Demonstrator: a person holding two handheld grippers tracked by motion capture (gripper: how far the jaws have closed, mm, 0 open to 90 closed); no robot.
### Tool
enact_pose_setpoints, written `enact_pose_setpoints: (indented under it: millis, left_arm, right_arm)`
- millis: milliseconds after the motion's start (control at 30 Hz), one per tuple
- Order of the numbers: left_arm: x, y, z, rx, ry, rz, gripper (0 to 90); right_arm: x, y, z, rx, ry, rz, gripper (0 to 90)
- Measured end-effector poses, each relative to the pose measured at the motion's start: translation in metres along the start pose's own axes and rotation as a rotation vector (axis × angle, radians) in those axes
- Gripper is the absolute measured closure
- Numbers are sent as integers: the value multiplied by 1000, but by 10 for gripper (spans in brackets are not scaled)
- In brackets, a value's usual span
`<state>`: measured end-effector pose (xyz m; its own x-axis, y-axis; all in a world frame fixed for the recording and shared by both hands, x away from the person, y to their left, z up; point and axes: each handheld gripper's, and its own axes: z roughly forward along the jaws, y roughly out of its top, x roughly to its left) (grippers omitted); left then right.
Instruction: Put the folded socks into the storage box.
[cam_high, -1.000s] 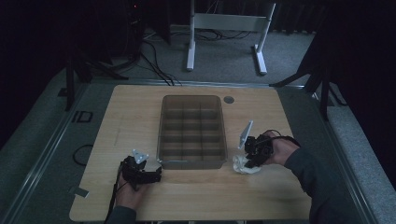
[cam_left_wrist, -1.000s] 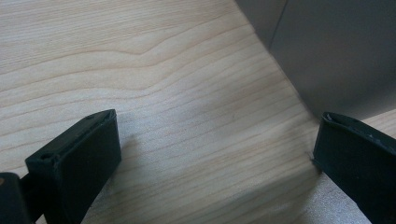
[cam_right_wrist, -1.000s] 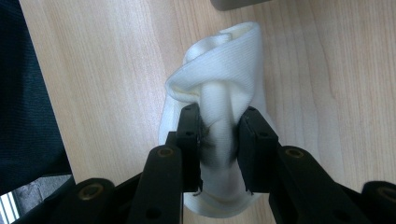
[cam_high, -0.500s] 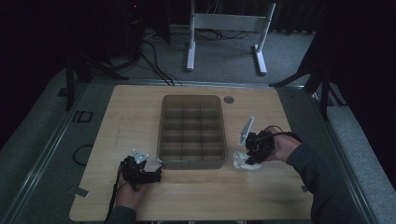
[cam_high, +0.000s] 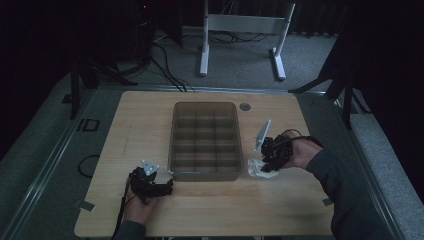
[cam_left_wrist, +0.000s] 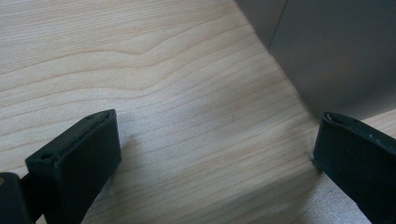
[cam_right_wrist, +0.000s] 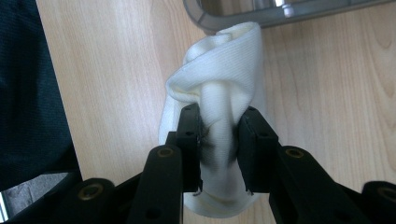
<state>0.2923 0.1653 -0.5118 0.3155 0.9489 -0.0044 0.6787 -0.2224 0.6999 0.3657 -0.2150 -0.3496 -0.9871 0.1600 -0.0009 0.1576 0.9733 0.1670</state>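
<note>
High view: my right gripper (cam_high: 268, 161) sits on the table (cam_high: 150, 115) just right of the organizer tray's near right corner, jaws down on a white cloth (cam_high: 256, 169) that lies on the wood, touching or nearly touching the tray wall. The grey plate on top tilts up toward the tray. My left gripper (cam_high: 159, 187) rests near the tray's near left corner, close to the front edge of the table, w/ its cable trailing back along my forearm. The translucent grey organizer tray (cam_high: 206, 107) stands mid-table, divided into a grid of compartments; all look empty as far as I can tell in this dim light. A small round dark disc (cam_high: 244, 106) lies on the wood just beyond the tray's far right corner. No writing I can read.

Left gripper view: left gripper (cam_left_wrist: 215, 154) jaws spread wide, nothing btwn them but bare wood grain. The tray's grey wall (cam_left_wrist: 341, 51) fills the upper right corner, just beside the right-hand jaw.

Right gripper view: right gripper (cam_right_wrist: 219, 140) jaws clamped on a bunched fold of the white ribbed cloth (cam_right_wrist: 224, 70), pinching it narrow. The cloth rises in a rolled hump ahead of the jaws, its far end right at the tray's rounded rim (cam_right_wrist: 243, 18). A dark sleeve (cam_right_wrist: 28, 93) shows at left.
</note>
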Motion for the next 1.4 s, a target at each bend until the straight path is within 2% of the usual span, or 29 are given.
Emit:
enact_pose_setpoints:
  millis: [833,1400]
  left_arm:
    - [0,0,0,0,0,0,10]
    - [0,0,0,0,0,0,10]
  right_arm:
    - [-3,31,-15,-1,-3,-57,721]
    - [0,56,-9,16,8,-99,721]
